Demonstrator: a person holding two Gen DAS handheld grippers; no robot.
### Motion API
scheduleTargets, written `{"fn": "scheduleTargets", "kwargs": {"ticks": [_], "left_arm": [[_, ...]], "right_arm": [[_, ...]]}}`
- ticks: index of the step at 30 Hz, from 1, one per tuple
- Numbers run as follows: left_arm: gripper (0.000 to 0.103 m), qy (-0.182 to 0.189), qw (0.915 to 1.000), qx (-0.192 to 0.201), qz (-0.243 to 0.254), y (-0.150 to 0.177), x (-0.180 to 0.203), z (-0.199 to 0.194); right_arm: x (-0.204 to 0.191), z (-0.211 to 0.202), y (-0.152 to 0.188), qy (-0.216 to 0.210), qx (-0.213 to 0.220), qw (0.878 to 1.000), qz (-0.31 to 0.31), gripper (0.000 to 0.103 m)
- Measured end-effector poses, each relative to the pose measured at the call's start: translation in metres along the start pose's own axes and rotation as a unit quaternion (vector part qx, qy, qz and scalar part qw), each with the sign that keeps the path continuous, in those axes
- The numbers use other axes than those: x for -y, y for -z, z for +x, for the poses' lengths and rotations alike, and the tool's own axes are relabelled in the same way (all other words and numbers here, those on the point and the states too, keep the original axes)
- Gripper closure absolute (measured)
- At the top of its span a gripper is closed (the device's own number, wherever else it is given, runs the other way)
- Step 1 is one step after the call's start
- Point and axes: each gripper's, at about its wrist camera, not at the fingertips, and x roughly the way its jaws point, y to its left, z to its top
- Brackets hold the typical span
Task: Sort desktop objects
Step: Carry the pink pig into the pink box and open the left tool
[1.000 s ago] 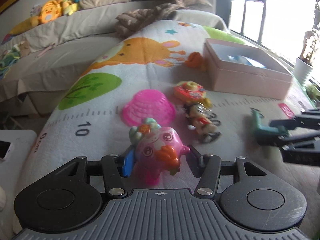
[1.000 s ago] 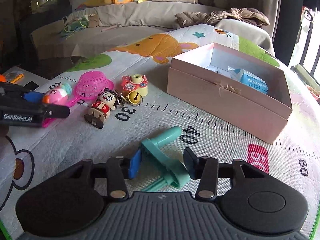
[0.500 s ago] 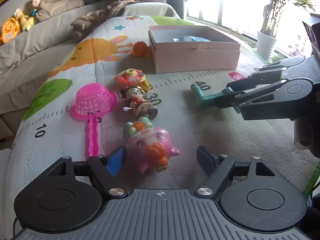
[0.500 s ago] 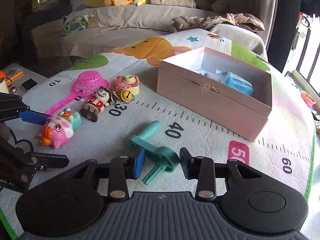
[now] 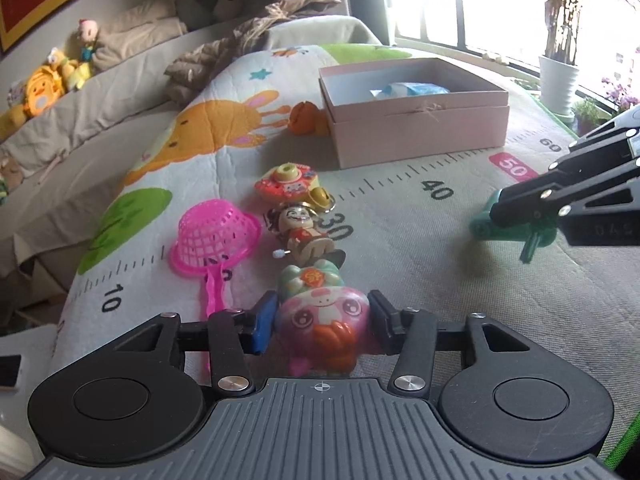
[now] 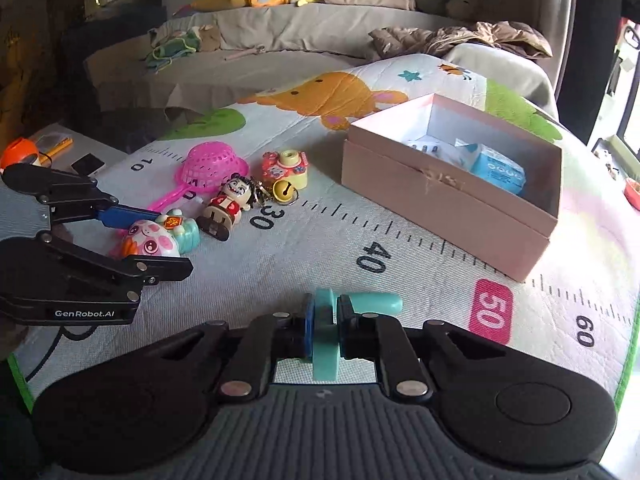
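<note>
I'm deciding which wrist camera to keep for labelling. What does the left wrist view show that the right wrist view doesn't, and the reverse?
Only the left wrist view: an orange toy behind the pink box, a white plant pot by the window.

Only the right wrist view: a side table with an orange ball.

Both: the left gripper closing around the pink pig toy, the right gripper closing on the teal toy, the pink scoop net, the wind-up doll.

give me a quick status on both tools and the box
Left tool closing around pink pig toy. Right tool closing, clamped on teal toy. Pink box open, path clear.
</note>
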Motion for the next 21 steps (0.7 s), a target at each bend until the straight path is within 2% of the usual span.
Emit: {"fn": "scheduleTargets", "kwargs": {"ticks": [2,3,4,8,11,14,17,19,20,21], "left_arm": [[0.050,0.003,0.9998,0.018,0.010,-0.008,0.002,-0.010],[0.050,0.007,0.9994,0.031,0.014,-0.014,0.003,-0.016],[0.050,0.011,0.9988,0.045,0.017,-0.023,0.003,-0.021],[0.050,0.006,0.9922,0.119,0.036,-0.064,0.007,-0.026],[0.050,0.009,0.9898,0.137,0.037,-0.095,0.015,-0.008],[0.050,0.026,0.9918,0.121,0.030,-0.119,0.019,0.015],[0.050,0.018,0.9919,0.124,0.021,-0.145,0.024,0.039],[0.046,0.012,0.9907,0.135,0.010,-0.162,0.026,0.054],[0.040,0.006,0.9903,0.138,0.000,-0.171,0.027,0.064],[0.021,0.004,0.9905,0.137,-0.010,-0.179,0.026,0.072]], "right_arm": [[0.007,-0.015,-0.003,0.009,0.013,1.000,0.009,0.092],[0.011,-0.024,-0.006,0.012,0.021,1.000,0.013,0.095],[0.017,-0.034,-0.012,0.015,0.033,0.999,0.019,0.103],[0.043,-0.073,-0.042,0.027,0.091,0.994,0.047,0.103],[0.063,-0.085,-0.060,0.027,0.115,0.990,0.073,0.103],[0.072,-0.082,-0.060,0.029,0.098,0.992,0.079,0.102],[0.067,-0.073,-0.039,0.033,0.054,0.996,0.065,0.098],[0.063,-0.066,-0.021,0.044,0.022,0.997,0.067,0.092],[0.062,-0.064,-0.013,0.042,0.005,0.996,0.075,0.089],[0.061,-0.062,-0.008,0.035,-0.012,0.996,0.085,0.077]]}}
